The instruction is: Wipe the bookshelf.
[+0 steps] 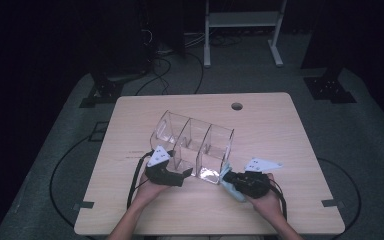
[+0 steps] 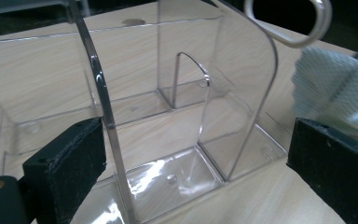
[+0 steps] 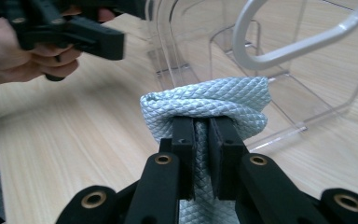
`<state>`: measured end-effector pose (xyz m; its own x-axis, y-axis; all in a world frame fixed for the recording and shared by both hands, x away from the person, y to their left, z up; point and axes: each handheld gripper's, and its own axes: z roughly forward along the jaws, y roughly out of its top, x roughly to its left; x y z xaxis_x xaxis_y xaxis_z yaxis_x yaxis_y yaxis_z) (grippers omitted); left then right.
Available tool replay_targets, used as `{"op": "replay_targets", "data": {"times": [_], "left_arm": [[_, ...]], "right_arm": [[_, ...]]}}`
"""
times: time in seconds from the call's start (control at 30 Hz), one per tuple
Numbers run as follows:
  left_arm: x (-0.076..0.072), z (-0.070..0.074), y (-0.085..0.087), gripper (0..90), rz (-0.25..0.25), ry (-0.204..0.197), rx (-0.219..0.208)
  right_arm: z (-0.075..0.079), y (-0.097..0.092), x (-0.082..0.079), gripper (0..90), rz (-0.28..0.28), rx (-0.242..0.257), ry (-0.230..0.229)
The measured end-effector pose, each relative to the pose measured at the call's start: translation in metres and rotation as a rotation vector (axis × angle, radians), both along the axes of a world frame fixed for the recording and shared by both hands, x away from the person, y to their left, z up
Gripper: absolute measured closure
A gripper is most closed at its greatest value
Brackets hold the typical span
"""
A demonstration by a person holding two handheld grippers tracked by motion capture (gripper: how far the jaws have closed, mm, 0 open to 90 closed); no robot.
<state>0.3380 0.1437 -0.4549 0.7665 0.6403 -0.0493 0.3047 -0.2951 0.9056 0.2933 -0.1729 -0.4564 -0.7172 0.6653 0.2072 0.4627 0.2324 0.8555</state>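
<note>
A clear plastic organizer (image 1: 192,145) with three open compartments, nothing lying in any of them, stood near the middle of the table (image 1: 280,135). At the organizer's left front corner the left gripper (image 1: 172,175) had its jaws spread wide on either side of a clear divider wall, neither pad pressing on it. At the organizer's right front corner the right gripper (image 3: 201,135) was clamped on a pale blue cloth (image 3: 205,105), bunched just beside the outer wall.
</note>
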Motion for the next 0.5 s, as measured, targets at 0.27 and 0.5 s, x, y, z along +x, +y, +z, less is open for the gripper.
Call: {"op": "replay_targets", "data": {"times": [0.27,0.5], "left_arm": [[-0.008,0.000,-0.025,4.3,-0.064,-0.005,0.008],[-0.011,-0.002,-0.042,4.6,-0.128,-0.003,0.013]], "right_arm": [[0.000,-0.037,0.005,81.4,-0.083,0.011,0.023],[-0.001,-0.059,0.012,81.4,-0.161,0.026,0.030]]}}
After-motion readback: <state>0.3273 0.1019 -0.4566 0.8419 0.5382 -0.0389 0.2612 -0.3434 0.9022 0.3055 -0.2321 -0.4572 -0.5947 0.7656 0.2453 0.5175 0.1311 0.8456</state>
